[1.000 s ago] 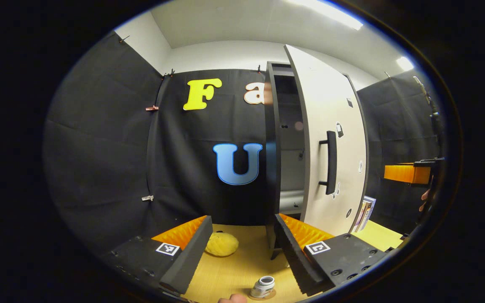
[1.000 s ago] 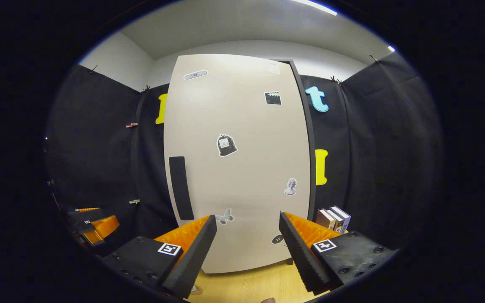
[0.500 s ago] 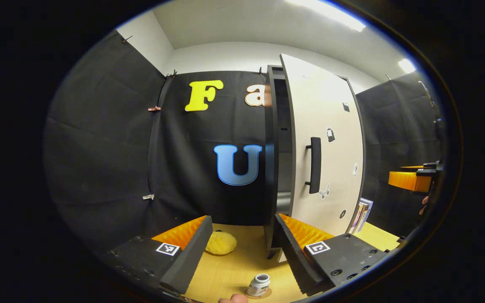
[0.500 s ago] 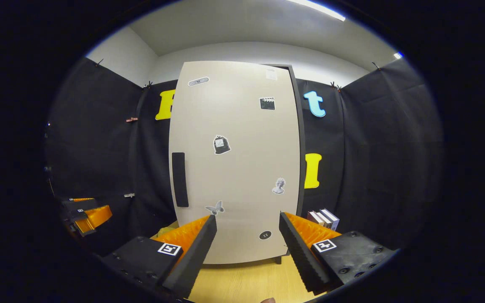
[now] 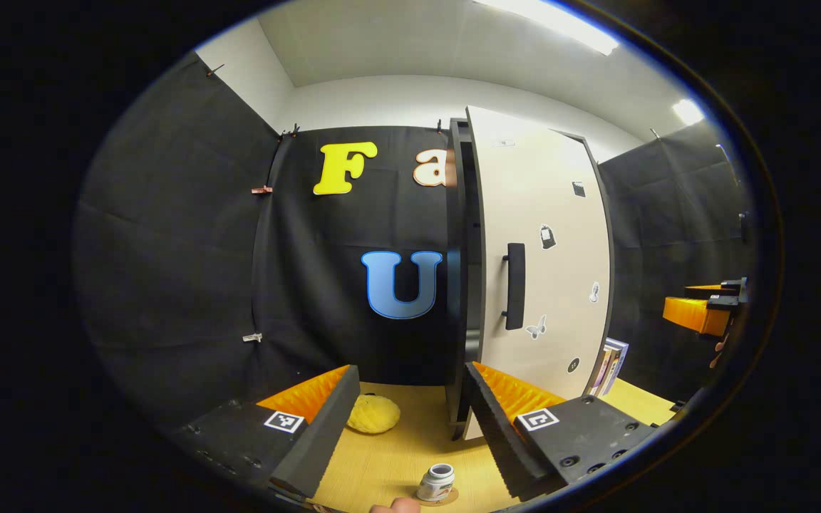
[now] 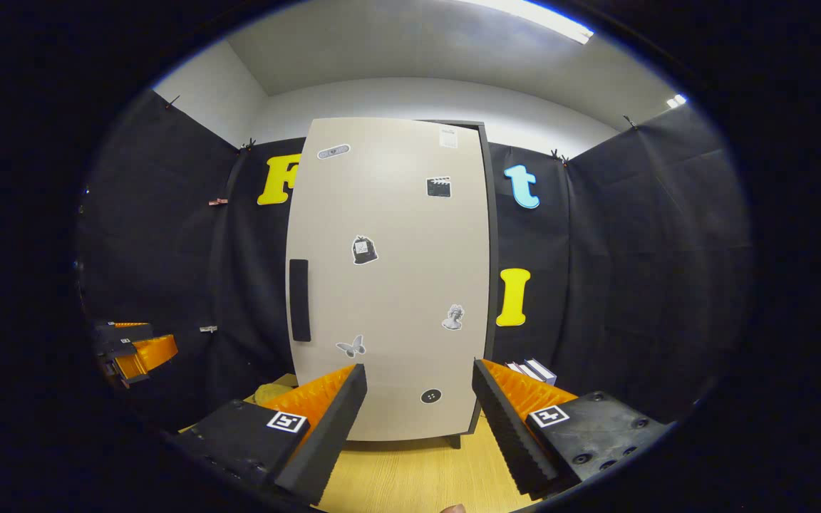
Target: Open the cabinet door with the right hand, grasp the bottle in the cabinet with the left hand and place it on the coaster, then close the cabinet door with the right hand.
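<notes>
We see the small round bottle [image 5: 436,483] upright on its flat coaster [image 5: 447,496] on the wood-grain tabletop [image 5: 396,456]. The smooth cabinet door [image 6: 389,285] stands nearly closed. Left gripper [image 5: 410,399] and right gripper [image 6: 417,402]: jaws apart, empty.

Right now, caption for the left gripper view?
Bottle on coaster, cabinet door nearly shut, open left claw facing it.

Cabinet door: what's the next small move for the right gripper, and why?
Probably a short push on the cabinet door with the right gripper to seat it. In the left gripper view a narrow gap shows along the handle edge. The bottle already stands on the coaster, and the open right gripper faces the door without touching it.
</notes>
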